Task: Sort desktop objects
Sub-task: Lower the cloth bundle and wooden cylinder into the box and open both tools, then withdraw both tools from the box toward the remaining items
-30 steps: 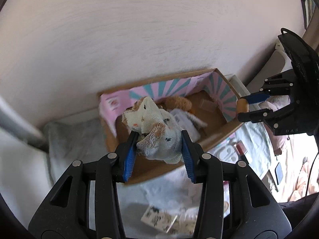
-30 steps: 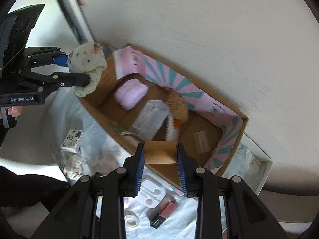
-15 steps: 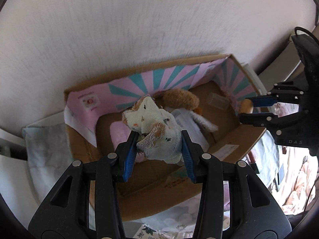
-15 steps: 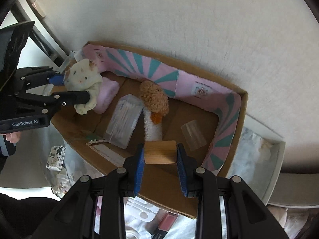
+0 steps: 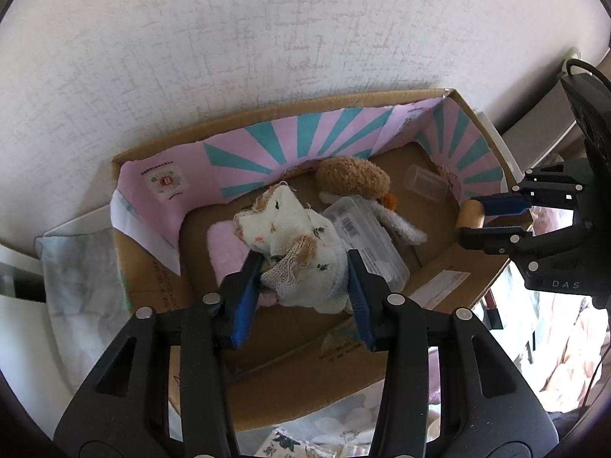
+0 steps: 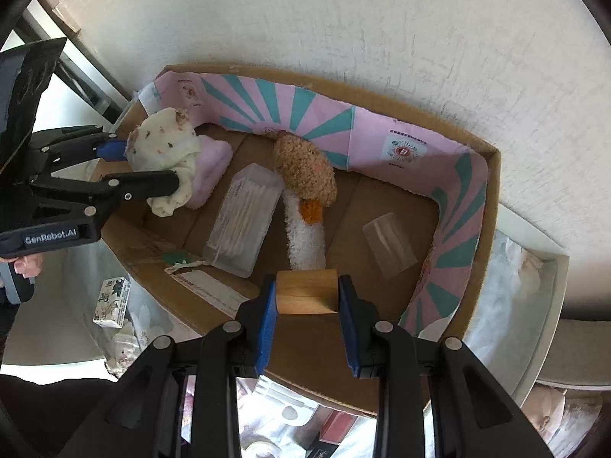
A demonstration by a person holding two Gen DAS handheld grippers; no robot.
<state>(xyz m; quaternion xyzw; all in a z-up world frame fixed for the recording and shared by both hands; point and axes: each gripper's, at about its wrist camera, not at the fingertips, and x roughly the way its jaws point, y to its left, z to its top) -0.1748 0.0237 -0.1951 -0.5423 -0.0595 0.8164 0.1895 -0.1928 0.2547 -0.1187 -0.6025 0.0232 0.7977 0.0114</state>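
A cardboard box (image 5: 290,385) (image 6: 492,175) lined with pink and teal paper stands against the wall. My left gripper (image 5: 303,286) (image 6: 126,175) is shut on a white spotted cloth bundle (image 5: 294,252) (image 6: 164,156) and holds it over the box's left end, above a pink pad (image 5: 223,244) (image 6: 212,170). My right gripper (image 6: 305,305) (image 5: 471,221) is shut on a wooden block (image 6: 305,292) (image 5: 470,214) over the box's near right side. Inside lie a brown and white plush toy (image 6: 303,191) (image 5: 355,181), a clear box of cotton swabs (image 6: 244,221) (image 5: 366,236) and a clear plastic cup (image 6: 389,244) (image 5: 424,183).
A white tray (image 6: 534,305) with a pale cloth sits right of the box. A small floral packet (image 6: 112,301) and small cosmetics (image 6: 336,425) lie on the cloth-covered table in front. The white wall (image 5: 267,38) is right behind the box.
Both grippers have moved forward from the box's outer edge to over its inside, each still holding its object. The box now fills both views.
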